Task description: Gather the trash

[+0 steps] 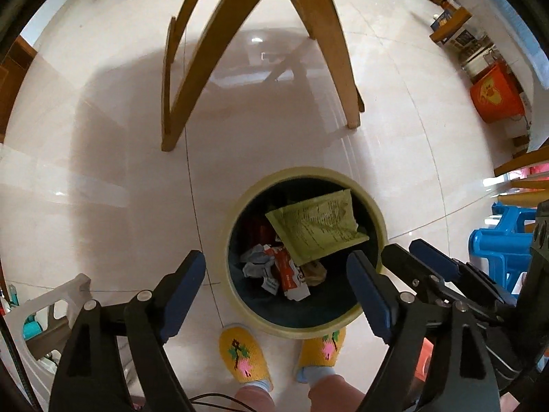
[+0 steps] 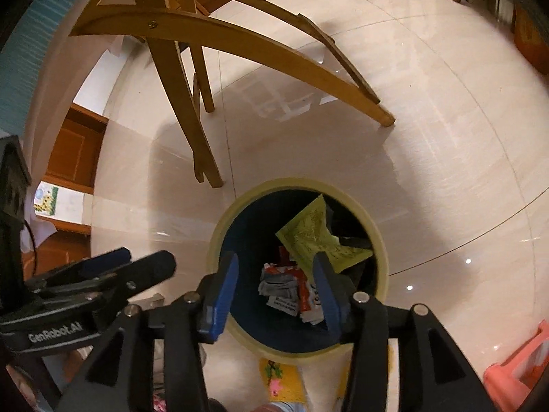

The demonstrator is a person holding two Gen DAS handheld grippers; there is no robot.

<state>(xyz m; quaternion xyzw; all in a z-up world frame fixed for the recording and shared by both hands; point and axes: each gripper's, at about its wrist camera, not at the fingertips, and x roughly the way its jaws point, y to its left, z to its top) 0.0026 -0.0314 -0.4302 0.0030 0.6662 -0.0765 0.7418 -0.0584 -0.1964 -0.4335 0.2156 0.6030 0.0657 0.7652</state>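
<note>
A round bin with a pale yellow rim (image 1: 375, 206) (image 2: 377, 237) stands on the tiled floor below both grippers. Inside lie a yellow-green printed sheet (image 1: 319, 226) (image 2: 312, 237) and crumpled red, white and grey wrappers (image 1: 274, 267) (image 2: 291, 288). My left gripper (image 1: 276, 276) hangs over the bin's near side, open wide, with nothing between its blue pads. My right gripper (image 2: 276, 283) also points into the bin, open and empty. The right gripper (image 1: 418, 257) shows at the right of the left wrist view, and the left gripper (image 2: 127, 261) at the left of the right wrist view.
Curved wooden chair legs (image 1: 350, 79) (image 2: 206, 144) stand on the floor just beyond the bin. A person's feet in yellow slippers (image 1: 245, 353) (image 2: 278, 377) stand right at its near side. A blue stool (image 1: 497, 247), an orange bucket (image 1: 494, 96) and a pink stool (image 2: 518, 370) sit to the right.
</note>
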